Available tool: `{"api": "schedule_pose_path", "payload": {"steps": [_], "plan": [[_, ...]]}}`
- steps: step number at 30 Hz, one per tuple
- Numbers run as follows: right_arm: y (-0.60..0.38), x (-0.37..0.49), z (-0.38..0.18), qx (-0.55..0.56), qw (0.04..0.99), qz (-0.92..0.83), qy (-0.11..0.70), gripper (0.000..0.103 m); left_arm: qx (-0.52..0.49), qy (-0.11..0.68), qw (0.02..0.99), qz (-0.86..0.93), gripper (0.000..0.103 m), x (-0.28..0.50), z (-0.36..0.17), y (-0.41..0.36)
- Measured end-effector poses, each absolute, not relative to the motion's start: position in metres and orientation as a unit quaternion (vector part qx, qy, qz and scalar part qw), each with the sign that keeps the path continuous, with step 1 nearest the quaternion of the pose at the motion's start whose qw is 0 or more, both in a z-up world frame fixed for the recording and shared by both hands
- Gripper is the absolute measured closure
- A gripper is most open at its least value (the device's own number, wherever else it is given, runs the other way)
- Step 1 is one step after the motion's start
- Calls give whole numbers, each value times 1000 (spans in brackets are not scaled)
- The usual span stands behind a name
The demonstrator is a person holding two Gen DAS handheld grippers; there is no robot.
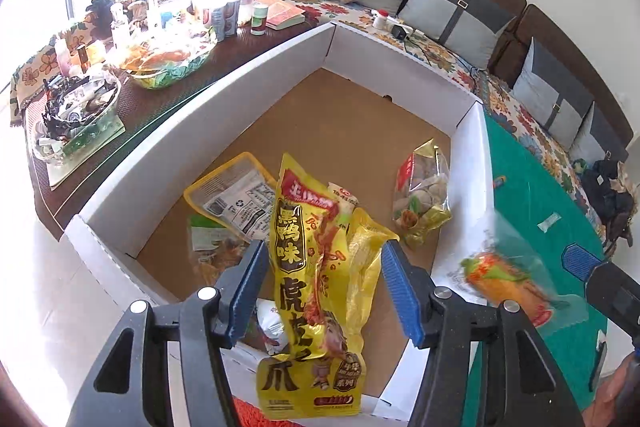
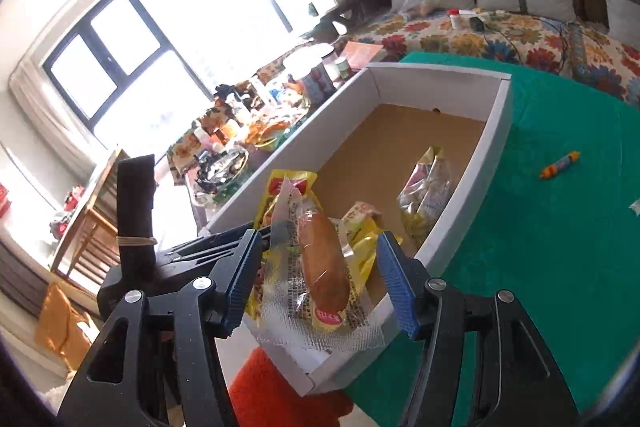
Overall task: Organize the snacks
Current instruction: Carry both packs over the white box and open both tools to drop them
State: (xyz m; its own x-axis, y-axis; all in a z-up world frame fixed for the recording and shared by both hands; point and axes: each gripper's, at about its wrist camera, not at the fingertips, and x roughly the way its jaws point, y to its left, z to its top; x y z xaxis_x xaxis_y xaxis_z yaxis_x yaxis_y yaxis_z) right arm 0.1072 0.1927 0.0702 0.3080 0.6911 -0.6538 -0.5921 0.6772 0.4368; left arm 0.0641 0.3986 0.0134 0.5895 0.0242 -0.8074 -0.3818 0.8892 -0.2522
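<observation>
A white cardboard box [image 1: 208,115] with a brown floor holds several snack packs. My left gripper [image 1: 324,275] is open above it; a tall yellow chicken-feet pack [image 1: 304,291] hangs loose between its blue fingers. A clear mixed-snack bag [image 1: 424,199] lies at the box's right side. My right gripper [image 2: 316,275] is open over the box's near end [image 2: 344,363]. A clear-wrapped sausage bun [image 2: 324,271] sits between its fingers, lying on the yellow pack [image 2: 360,255]. The bun shows blurred in the left wrist view [image 1: 508,279].
The box stands on a green cloth [image 2: 560,227]. A small orange candy [image 2: 560,165] lies on the cloth to the right. A cluttered dark table [image 1: 132,75] with bowls and bottles runs along the box's left. A floral sofa [image 2: 480,35] is behind.
</observation>
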Motion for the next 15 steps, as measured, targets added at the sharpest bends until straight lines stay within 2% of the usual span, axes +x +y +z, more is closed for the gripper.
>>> {"api": "schedule_pose_path", "payload": {"steps": [2,3,4,7,11,15], "plan": [[180,107,57,70,804,391,442,34,-210,427,870,129,32,49,8,403],[167,107,52,75,806,388,441,34,-212,419,873,133,23,41,8,404],[151,109,45,74,810,381,440,34,-212,412,875,138,20,35,8,403],[85,112,12,37,837,327,438,32,-215,403,881,128,20,24,11,392],[-23,113,-48,-64,871,191,448,32,-203,390,894,84,20,29,26,351],[-131,105,-73,-61,888,84,448,32,-156,380,912,12,12,42,46,280]]}}
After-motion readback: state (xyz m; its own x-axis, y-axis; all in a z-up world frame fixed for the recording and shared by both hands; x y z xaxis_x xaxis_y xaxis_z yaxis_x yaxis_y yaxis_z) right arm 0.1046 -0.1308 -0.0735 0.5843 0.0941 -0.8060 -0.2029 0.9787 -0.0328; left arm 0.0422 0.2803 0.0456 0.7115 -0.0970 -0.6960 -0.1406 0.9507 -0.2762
